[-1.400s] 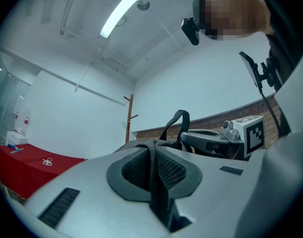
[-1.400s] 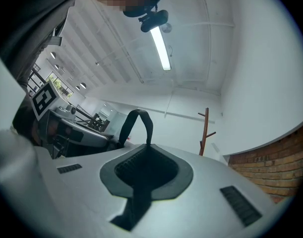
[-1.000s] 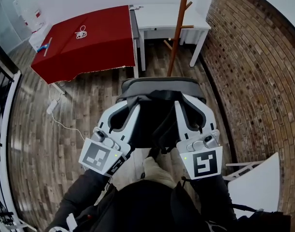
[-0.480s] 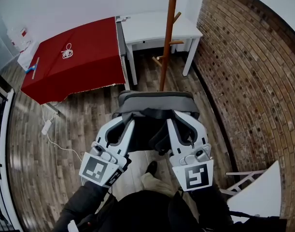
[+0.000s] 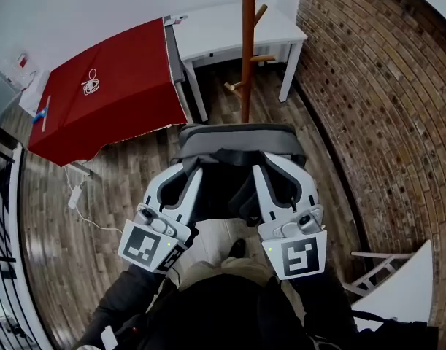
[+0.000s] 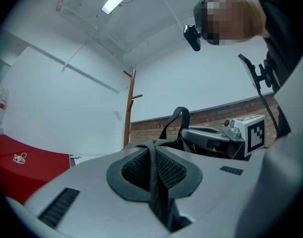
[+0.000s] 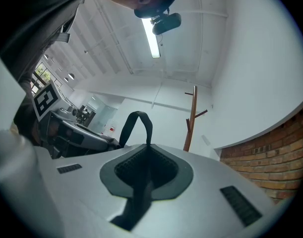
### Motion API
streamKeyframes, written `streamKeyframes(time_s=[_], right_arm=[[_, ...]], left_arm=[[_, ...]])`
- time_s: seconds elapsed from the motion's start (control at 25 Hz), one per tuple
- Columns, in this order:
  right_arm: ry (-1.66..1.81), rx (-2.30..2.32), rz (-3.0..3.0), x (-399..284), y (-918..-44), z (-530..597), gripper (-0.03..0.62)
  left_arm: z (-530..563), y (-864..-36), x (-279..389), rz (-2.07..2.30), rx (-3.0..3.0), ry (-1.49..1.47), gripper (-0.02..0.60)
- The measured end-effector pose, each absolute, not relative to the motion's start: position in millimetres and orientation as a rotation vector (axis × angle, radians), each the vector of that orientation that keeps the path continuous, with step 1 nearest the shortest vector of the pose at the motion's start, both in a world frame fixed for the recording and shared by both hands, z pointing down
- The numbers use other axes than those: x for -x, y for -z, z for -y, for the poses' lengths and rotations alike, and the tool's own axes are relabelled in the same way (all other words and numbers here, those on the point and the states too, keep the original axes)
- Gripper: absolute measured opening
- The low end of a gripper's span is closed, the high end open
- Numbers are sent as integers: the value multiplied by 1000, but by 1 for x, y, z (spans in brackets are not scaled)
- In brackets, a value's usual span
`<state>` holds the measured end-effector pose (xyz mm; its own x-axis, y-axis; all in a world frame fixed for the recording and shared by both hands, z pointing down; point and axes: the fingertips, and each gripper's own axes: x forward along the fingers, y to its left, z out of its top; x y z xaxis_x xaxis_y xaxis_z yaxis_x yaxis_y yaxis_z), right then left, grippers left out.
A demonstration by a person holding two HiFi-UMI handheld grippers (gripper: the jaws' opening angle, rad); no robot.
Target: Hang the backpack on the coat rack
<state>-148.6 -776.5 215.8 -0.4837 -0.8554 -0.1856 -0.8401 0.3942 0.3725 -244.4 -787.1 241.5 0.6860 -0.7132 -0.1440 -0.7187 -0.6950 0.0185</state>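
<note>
left gripper (image 5: pixel 191 168): smooth matt light-grey plastic; dark pads (image 6: pixel 136 168) with a fine cross-hatched grain
right gripper (image 5: pixel 265 168): the same matt light-grey plastic
left strap (image 6: pixel 152 180): black woven webbing, matt, between the left jaws
right strap (image 7: pixel 140 195): black woven webbing, matt, between the right jaws
backpack (image 5: pixel 237 138): grey and black cloth, matt, just ahead of both jaws
coat rack (image 5: pixel 247 49): brown wood, smooth, slight sheen, beyond the jaws
counter (image 5: pixel 230 29): white, smooth
cloth (image 5: pixel 113 86): red fabric, matt, left of the left jaws
floor (image 5: pixel 47 254): grey-brown planks with visible grain
wall (image 5: pixel 383 108): rough red-brown brick, right of the right jaws
</note>
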Motion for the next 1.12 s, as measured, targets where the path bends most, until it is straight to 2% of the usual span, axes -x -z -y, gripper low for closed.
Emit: streamKeyframes(time_s=[0.64, 1.12], right_arm=[[592, -1609, 2547, 149, -237, 840, 21], [473, -1689, 2461, 156, -291, 894, 21]], left_arm=[[857, -267, 246, -1197, 2886, -191, 41], [915, -320, 252, -1108, 2965, -139, 41]])
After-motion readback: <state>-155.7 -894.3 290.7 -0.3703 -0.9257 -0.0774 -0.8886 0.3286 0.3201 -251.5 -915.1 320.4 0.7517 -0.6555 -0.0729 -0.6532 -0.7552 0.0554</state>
